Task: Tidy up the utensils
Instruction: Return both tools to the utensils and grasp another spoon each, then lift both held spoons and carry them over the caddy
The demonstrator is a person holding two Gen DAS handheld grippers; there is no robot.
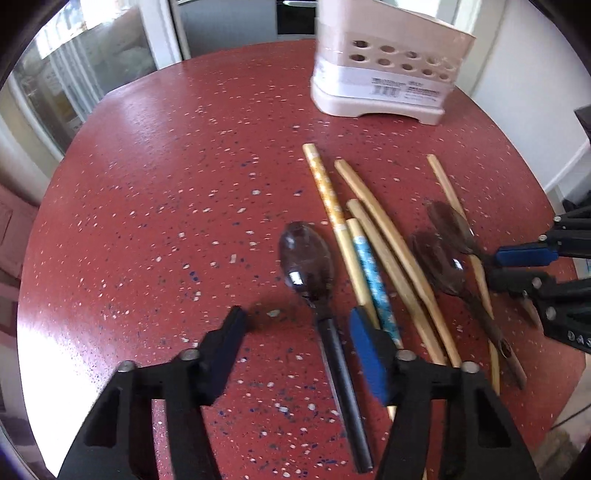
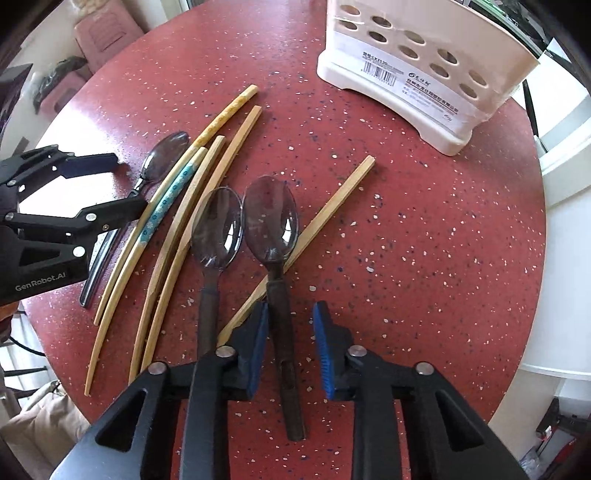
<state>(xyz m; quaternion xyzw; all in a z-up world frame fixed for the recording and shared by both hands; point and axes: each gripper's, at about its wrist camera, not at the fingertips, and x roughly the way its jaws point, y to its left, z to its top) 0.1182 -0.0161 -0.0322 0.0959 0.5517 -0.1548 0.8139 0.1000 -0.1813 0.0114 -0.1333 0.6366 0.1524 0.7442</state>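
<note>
Three dark translucent spoons and several wooden chopsticks lie on a red speckled round table (image 1: 147,184). My left gripper (image 1: 295,339) is open, its fingers either side of the left spoon's (image 1: 306,258) black handle. My right gripper (image 2: 290,332) is open around the handle of the right spoon (image 2: 271,218), which lies over a plain chopstick (image 2: 332,199). A second spoon (image 2: 218,225) lies just left of it. The patterned chopsticks (image 2: 166,199) lie between the two grippers. The left gripper also shows in the right wrist view (image 2: 122,184).
A cream utensil holder (image 1: 388,66) with round holes stands at the table's far side; it also shows in the right wrist view (image 2: 424,66). The table edge curves close on the right. A pink stool (image 2: 103,33) stands beyond the table.
</note>
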